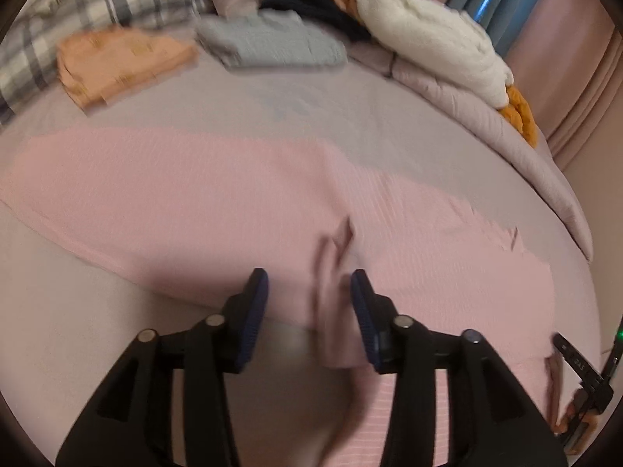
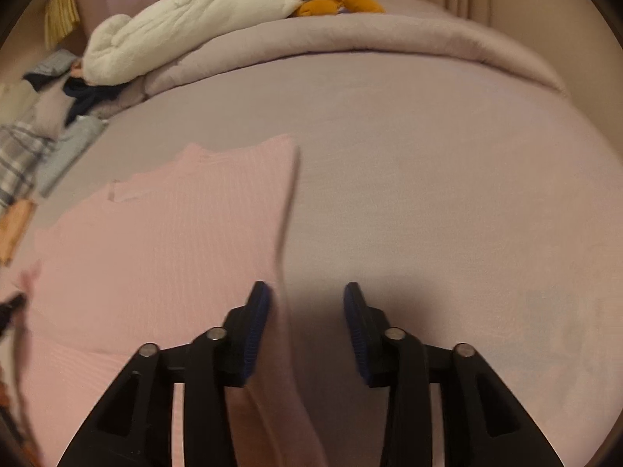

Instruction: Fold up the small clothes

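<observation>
Two tools hang over one pink top [image 1: 187,194] spread flat on the bed [image 2: 428,155], its ribbed length running away to the left of both. The left tool [image 1: 309,284] stands with its jaws parted around a raised pinch of the cloth [image 1: 335,272]; the fold leans near the right pad, but I can't see either pad pressing it. The right tool [image 2: 305,295] is also parted, sitting at the top's right-hand edge [image 2: 288,214], with that edge just beside its left pad and bare sheet under the other. So the cloth lies leftward from the right tool, and straight under the left one. Folded orange [image 1: 117,62] and grey [image 1: 268,39] pieces lie well apart, farther up the bed.
</observation>
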